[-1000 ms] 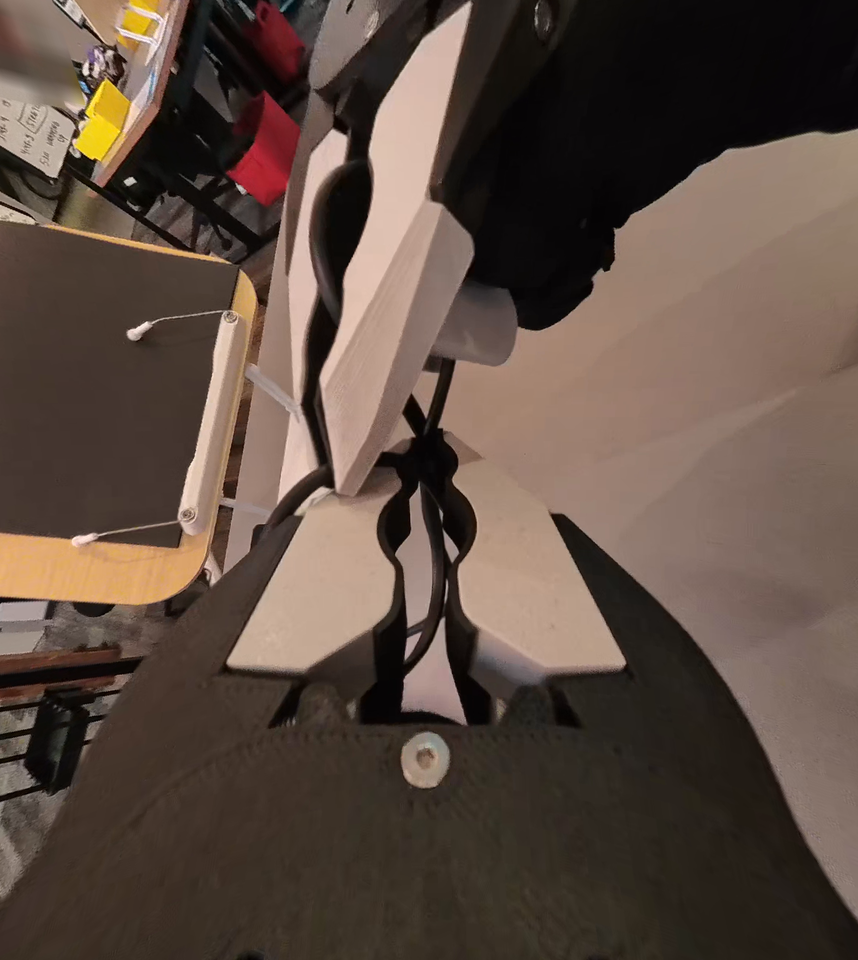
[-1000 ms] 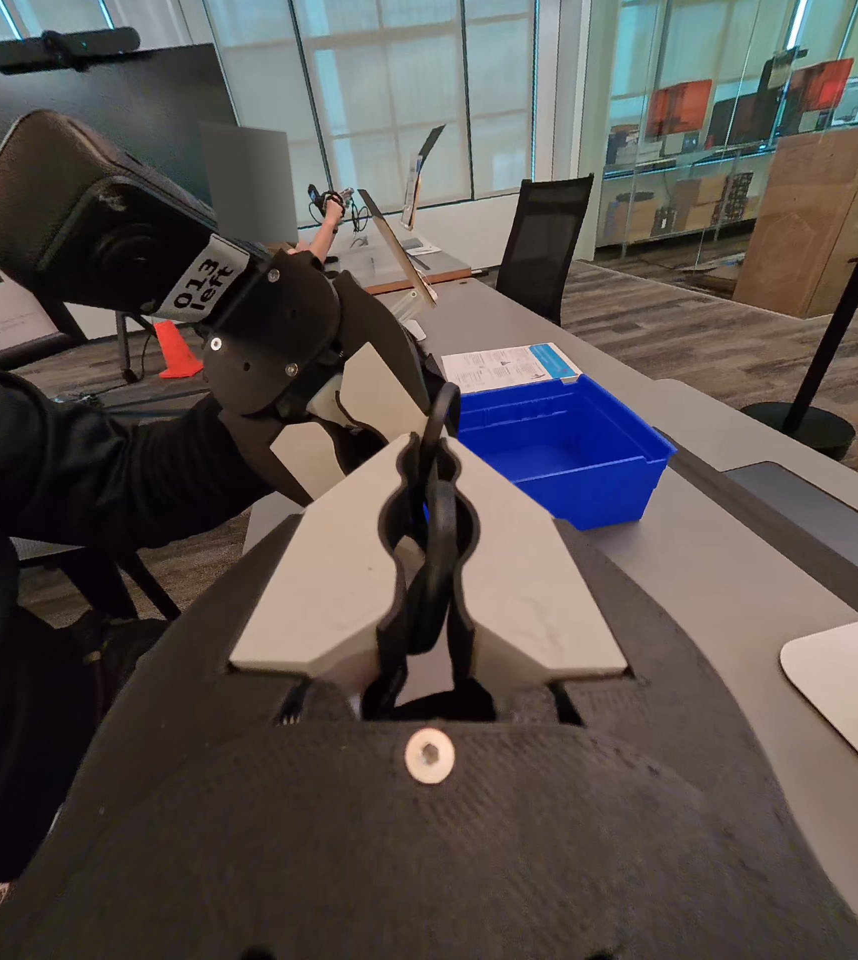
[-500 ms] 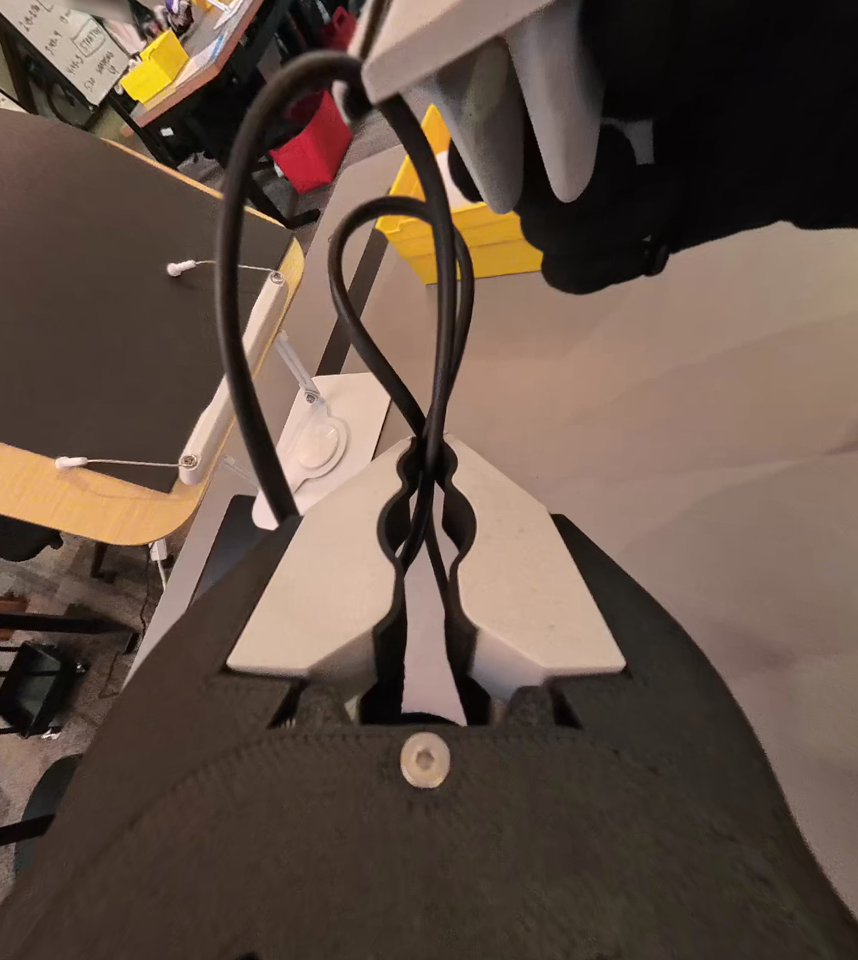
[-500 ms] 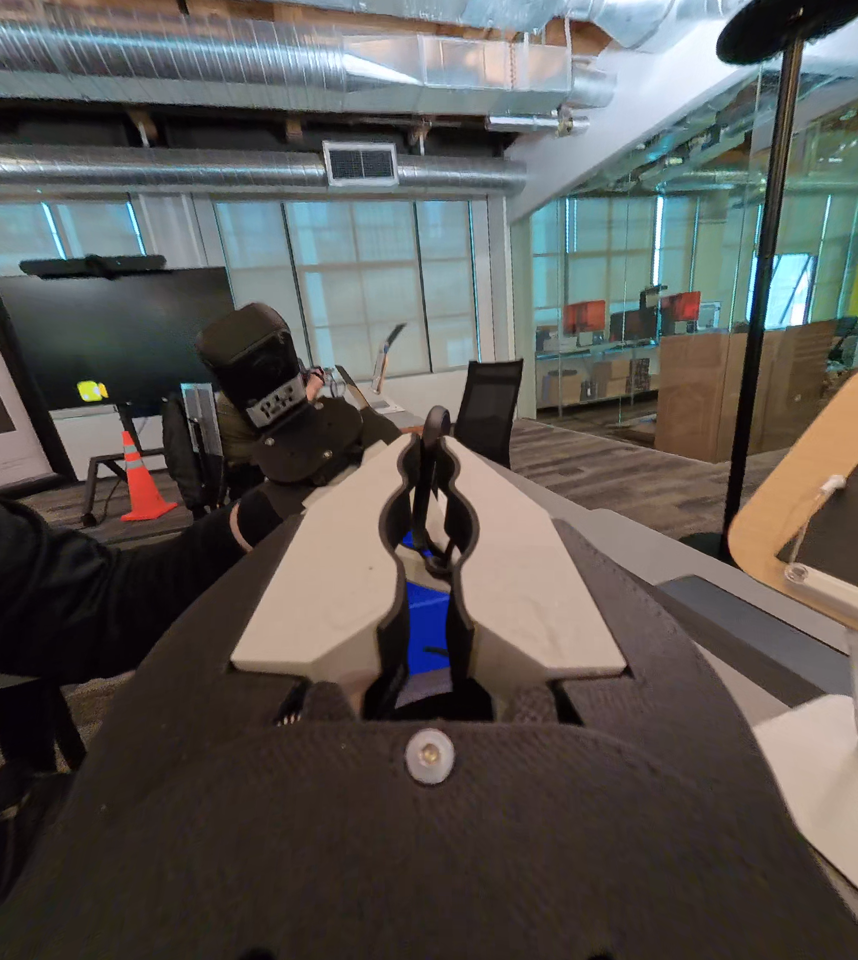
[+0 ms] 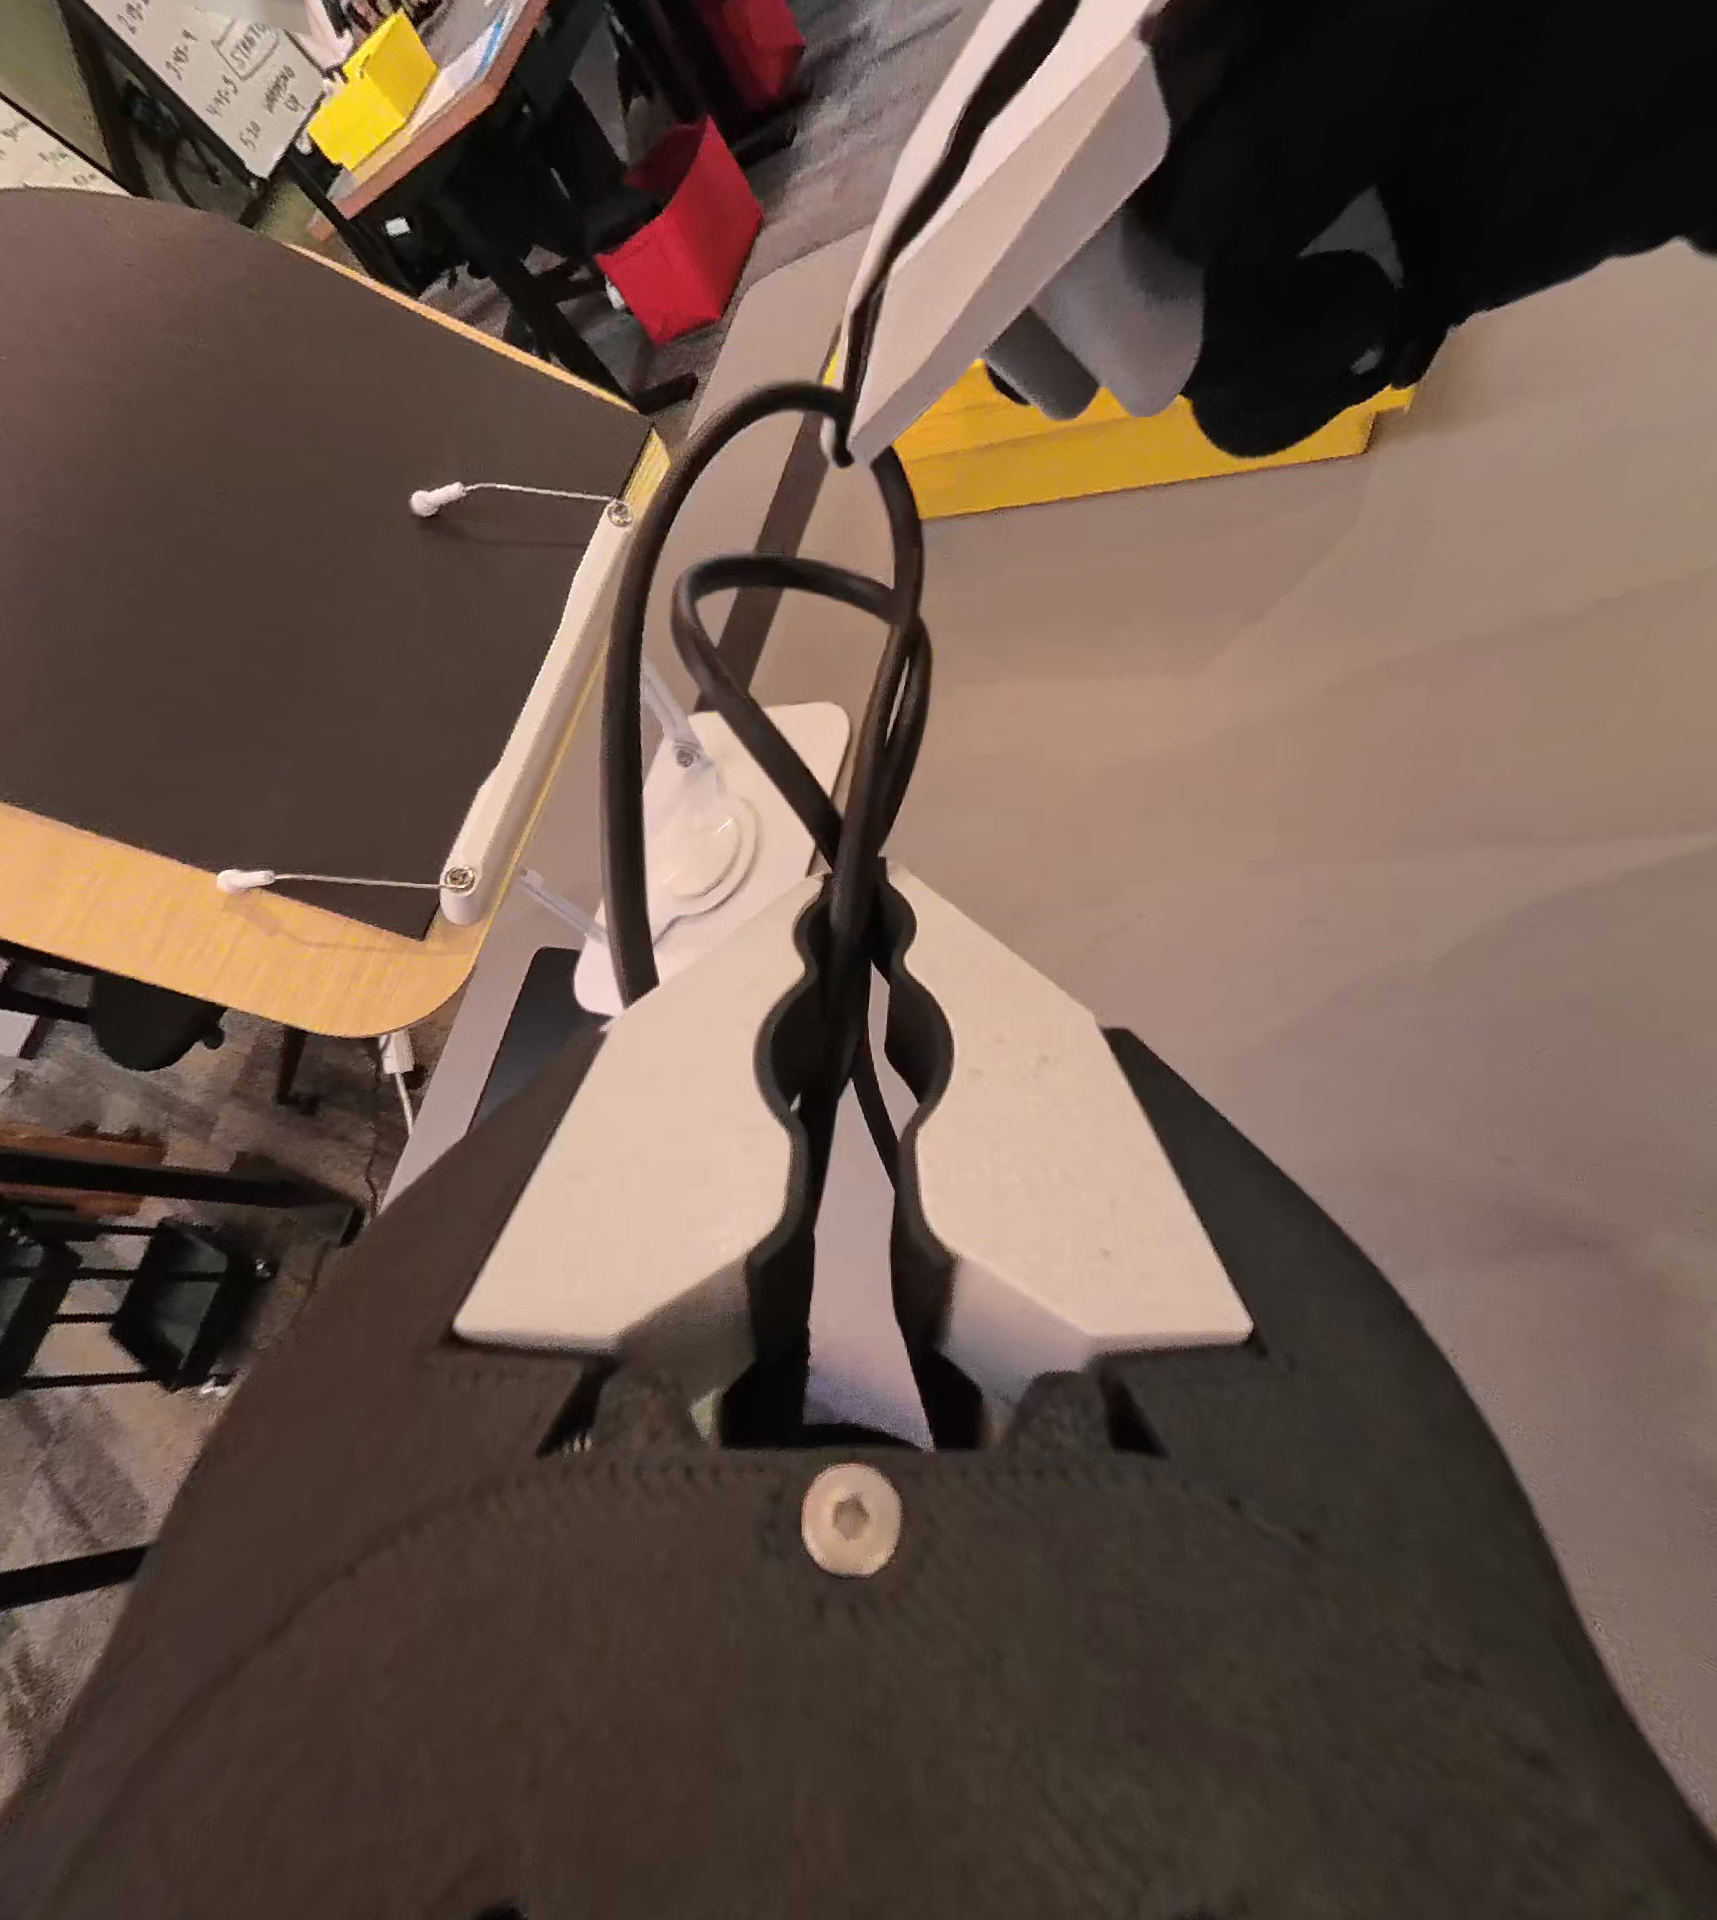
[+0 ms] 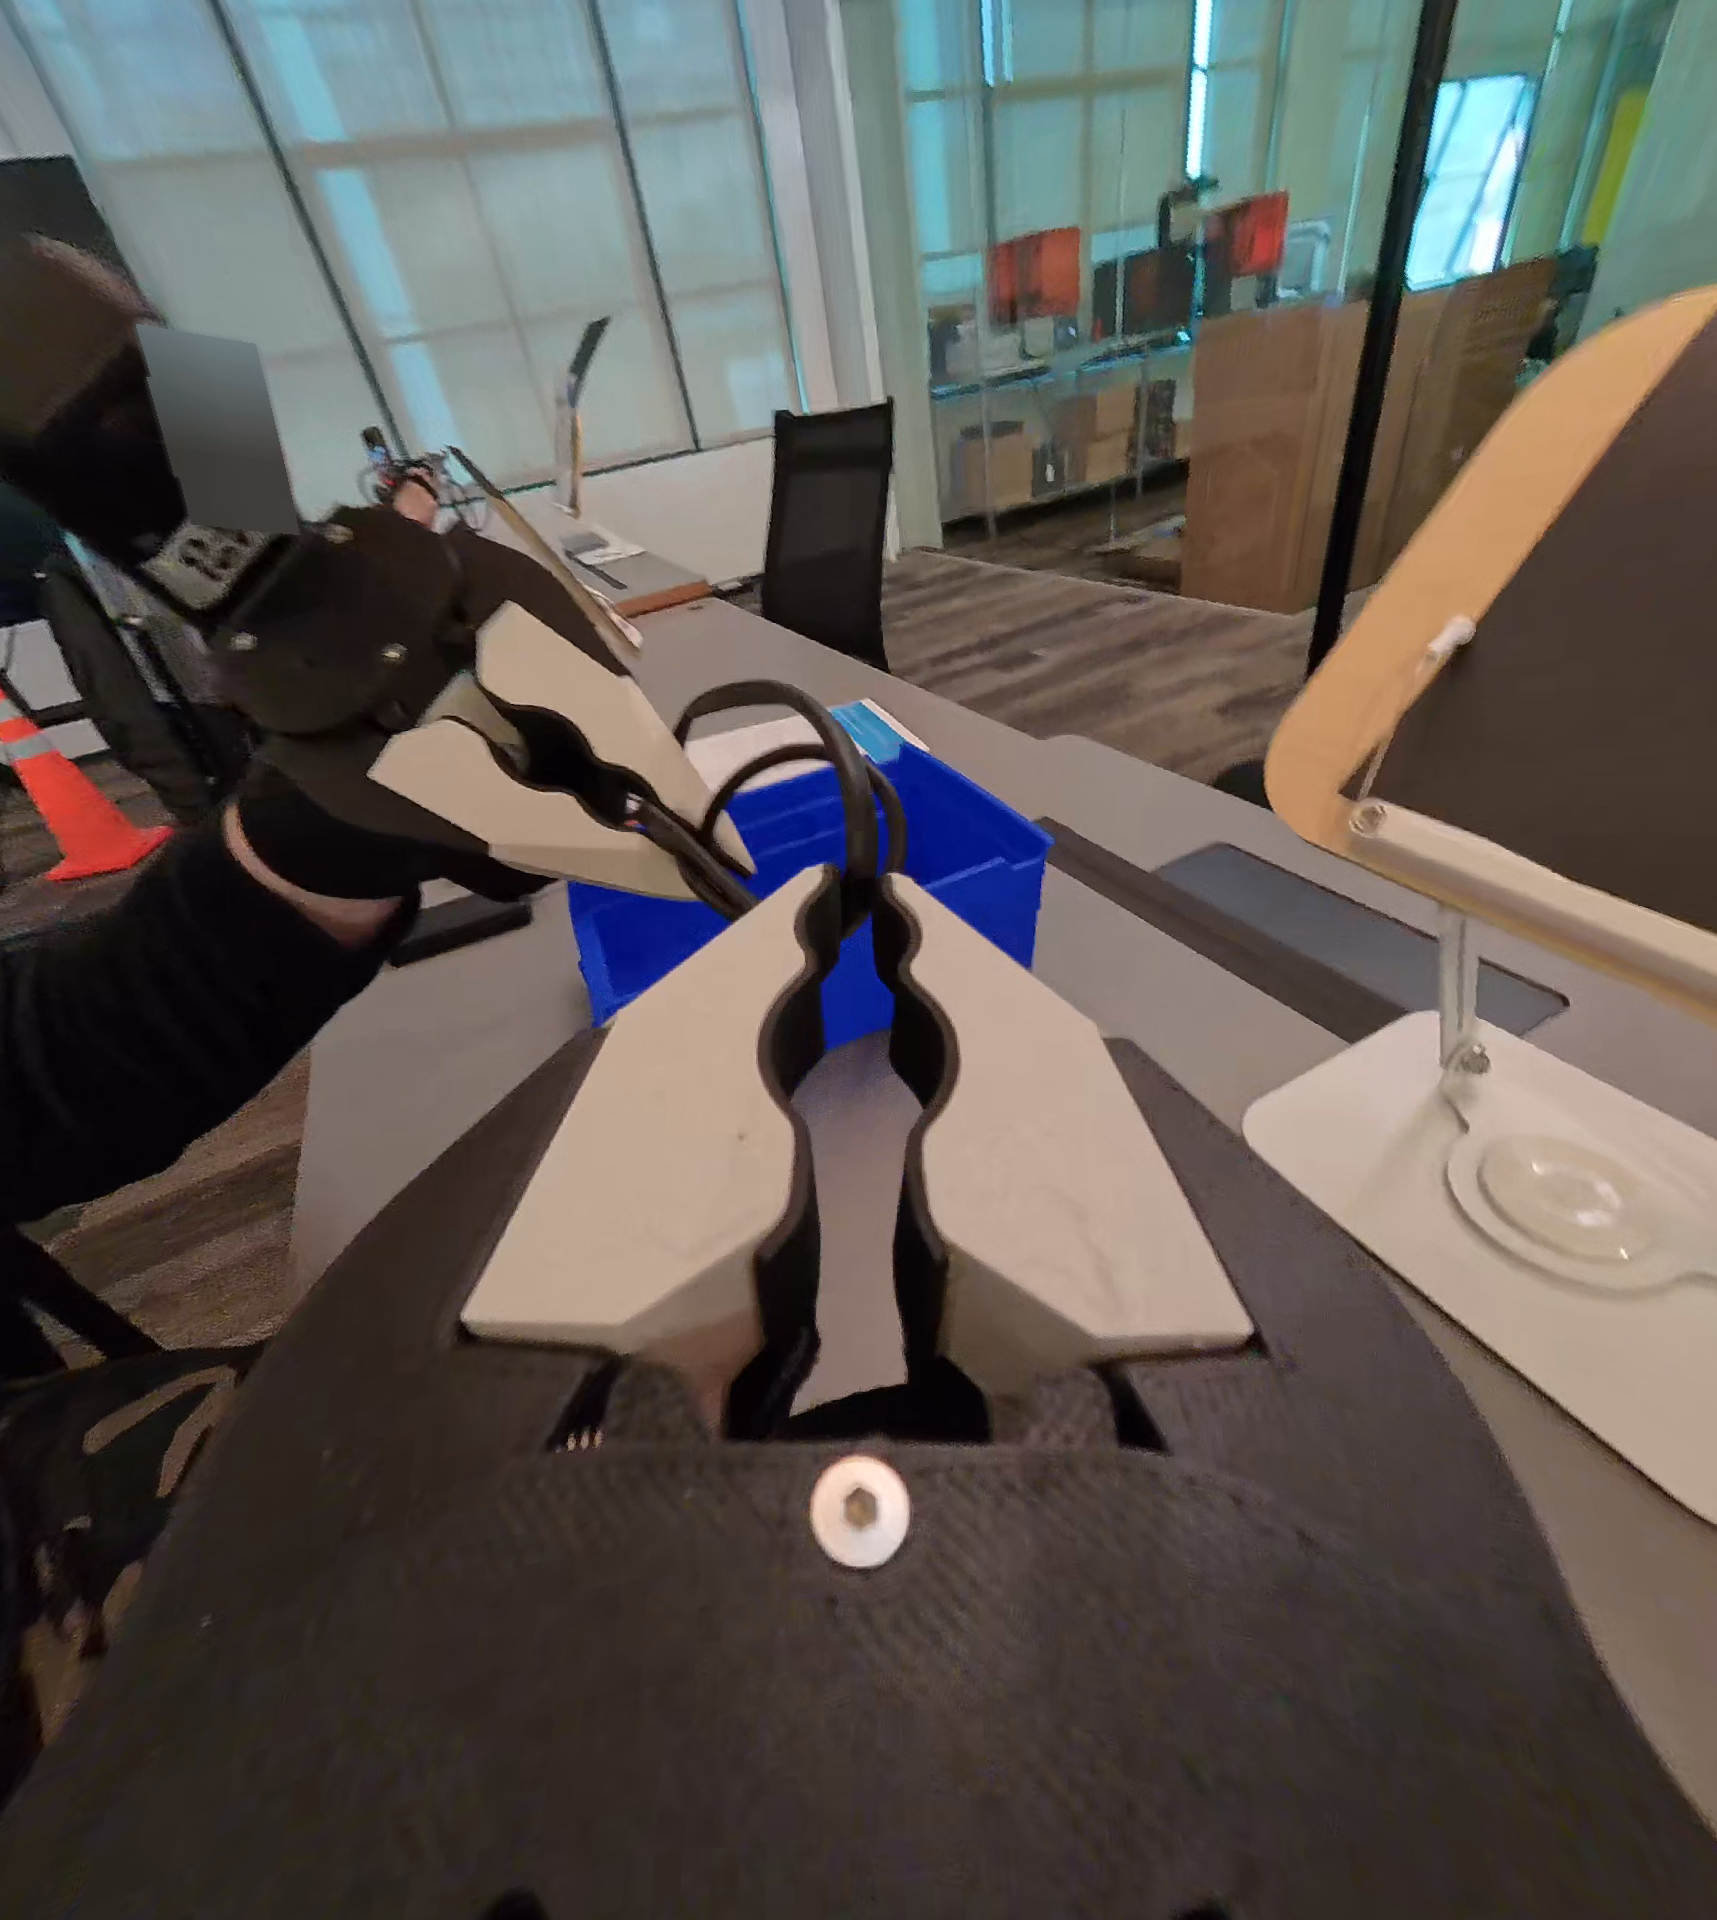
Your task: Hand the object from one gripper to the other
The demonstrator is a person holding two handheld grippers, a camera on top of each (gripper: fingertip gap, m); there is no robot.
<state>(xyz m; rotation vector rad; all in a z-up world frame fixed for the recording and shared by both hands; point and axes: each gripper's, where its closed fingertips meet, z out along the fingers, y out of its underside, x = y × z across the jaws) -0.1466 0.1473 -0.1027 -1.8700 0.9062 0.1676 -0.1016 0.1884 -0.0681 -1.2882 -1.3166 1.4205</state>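
The left gripper [image 5: 849, 914] is pressed together on a looped black cable [image 5: 625, 727], whose strands run between its fingers. Just ahead, the right gripper [image 6: 849, 883] pinches the top of the loop with its fingertips. Beyond them a blue bin [image 6: 979, 862] sits on the grey table [image 6: 1124, 790].

Wrist cams close behind jaws, facing oppositely; both seemingly share black cable [image 5: 875, 665] [image 6: 838, 748].

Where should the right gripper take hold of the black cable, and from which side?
At the crown of the tall loop of the black cable, from opposite the left gripper: that arc stands clear of its jaws, while the strands bunch lower. The right gripper pinches there.
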